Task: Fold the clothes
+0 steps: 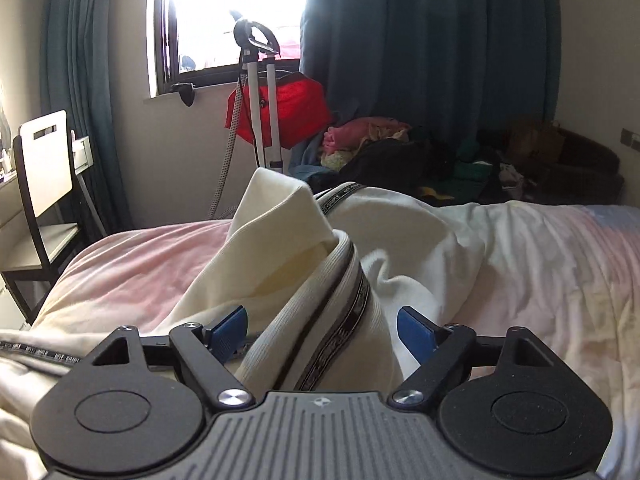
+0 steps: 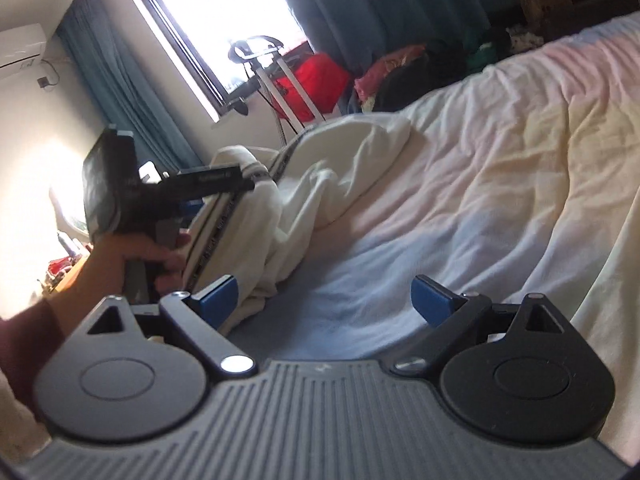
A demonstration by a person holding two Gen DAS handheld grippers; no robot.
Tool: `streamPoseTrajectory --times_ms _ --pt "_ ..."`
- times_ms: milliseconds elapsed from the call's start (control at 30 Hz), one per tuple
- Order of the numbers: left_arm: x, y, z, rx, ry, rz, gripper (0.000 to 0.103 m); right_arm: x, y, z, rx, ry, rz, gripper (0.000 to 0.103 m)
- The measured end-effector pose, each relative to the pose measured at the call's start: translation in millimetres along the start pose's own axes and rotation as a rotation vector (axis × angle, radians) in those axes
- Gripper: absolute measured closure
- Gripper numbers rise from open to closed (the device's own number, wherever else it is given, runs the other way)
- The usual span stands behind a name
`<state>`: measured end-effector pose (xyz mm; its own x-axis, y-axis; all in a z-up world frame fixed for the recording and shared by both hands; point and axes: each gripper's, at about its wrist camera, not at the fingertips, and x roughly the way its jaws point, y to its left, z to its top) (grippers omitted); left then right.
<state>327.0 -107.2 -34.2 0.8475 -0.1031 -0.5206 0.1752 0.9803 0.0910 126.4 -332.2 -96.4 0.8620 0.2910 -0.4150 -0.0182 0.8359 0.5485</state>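
Note:
A cream garment (image 1: 280, 248) with a dark patterned stripe along a ribbed edge lies bunched on the bed. My left gripper (image 1: 322, 330) is open, its blue pads on either side of the striped edge (image 1: 344, 320), which rises between them. In the right wrist view the garment (image 2: 320, 176) lies heaped at the left, and the left gripper (image 2: 244, 188) shows there with the hand holding it. My right gripper (image 2: 326, 298) is open and empty above the bedsheet, just right of the garment's near end.
The bed (image 1: 540, 264) has a pale pink and white sheet. A white chair (image 1: 44, 184) stands at the left. A garment steamer stand (image 1: 260, 92) with a red bag (image 1: 296, 108) stands under the window. A pile of clothes (image 1: 400, 148) lies beyond the bed.

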Motion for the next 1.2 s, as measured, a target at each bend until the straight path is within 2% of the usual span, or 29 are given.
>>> streamPoseTrajectory --times_ms 33,100,200,233,267,300,400,600,733,833,933,1033,1133,1200 --pt "11 -7 4 0.023 0.003 0.013 0.023 5 -5 0 0.016 0.015 -0.001 0.008" --pt "33 -20 12 0.070 0.018 0.034 0.043 13 -14 2 0.041 0.025 -0.006 0.008" --pt "51 -29 15 0.094 0.052 0.020 0.052 24 -25 6 0.076 0.011 -0.019 0.008" --pt "54 -31 13 0.103 0.057 0.017 0.057 27 -29 6 0.092 0.009 -0.020 0.008" --pt "54 -32 11 0.120 0.060 0.026 0.071 29 -31 6 0.108 0.012 -0.022 0.008" --pt "53 -32 8 0.134 0.058 0.038 0.080 31 -33 5 0.124 0.015 -0.023 0.008" --pt "31 -27 2 0.142 0.018 0.054 0.090 32 -34 3 0.138 0.022 -0.021 0.008" --pt "-62 -2 -10 0.049 -0.070 0.006 0.094 24 -22 -1 0.093 0.014 -0.019 0.008" --pt "-132 14 -44 0.048 -0.122 -0.046 0.094 15 -16 -5 0.083 0.011 0.006 0.008" --pt "-178 11 -88 0.085 -0.124 -0.099 0.095 9 -14 -10 0.101 0.016 0.032 0.008" --pt "-203 -2 -127 0.078 -0.100 -0.158 0.095 4 -11 -13 0.106 0.018 0.040 0.008" --pt "-217 -8 -151 -0.016 -0.058 -0.220 0.095 -3 -5 -14 0.072 0.007 0.017 0.008" --pt "-214 -5 -160 -0.110 -0.008 -0.290 0.095 -11 2 -15 0.032 -0.012 -0.009 0.008" --pt "-211 0 -160 -0.147 -0.004 -0.326 0.093 -10 9 -11 -0.005 -0.015 -0.026 0.008"
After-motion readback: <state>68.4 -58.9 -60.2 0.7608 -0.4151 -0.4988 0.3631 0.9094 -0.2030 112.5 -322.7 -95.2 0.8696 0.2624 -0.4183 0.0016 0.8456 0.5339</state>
